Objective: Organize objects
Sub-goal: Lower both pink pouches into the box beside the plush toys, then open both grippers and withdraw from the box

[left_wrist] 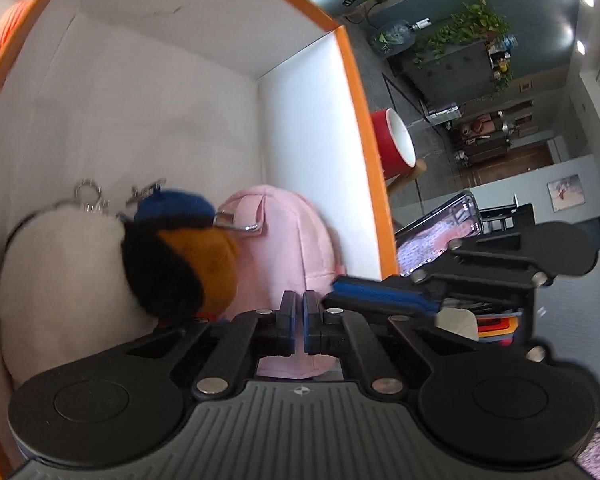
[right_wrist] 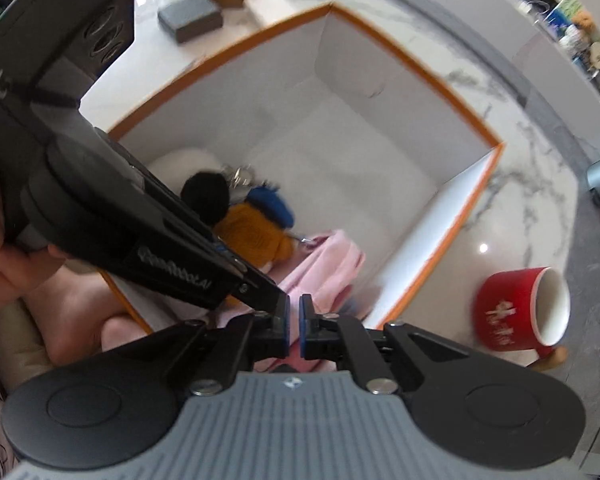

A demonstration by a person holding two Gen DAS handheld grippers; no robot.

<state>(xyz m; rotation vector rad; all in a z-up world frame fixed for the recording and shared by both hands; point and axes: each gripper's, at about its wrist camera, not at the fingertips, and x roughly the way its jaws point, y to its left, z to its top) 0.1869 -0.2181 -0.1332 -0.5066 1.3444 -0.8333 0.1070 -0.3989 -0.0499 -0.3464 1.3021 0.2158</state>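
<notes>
Orange-rimmed white box [right_wrist: 432, 60] stands open on the marble table [right_wrist: 540, 160]. Three plush items lie clustered in its near corner: a white plush [left_wrist: 60, 280] against the wall, a brown plush with black pom and blue cap [left_wrist: 196, 256] beside it, and a pink mini backpack [left_wrist: 288, 240] next to the side wall. The backpack's long axis runs from the corner toward the box interior, strap buckle end inward. Left gripper [left_wrist: 299, 320] closed, nothing between its pads. Right gripper [right_wrist: 295, 326] closed, empty, just beside it. Red mug [right_wrist: 520, 308] lies tipped outside the box.
</notes>
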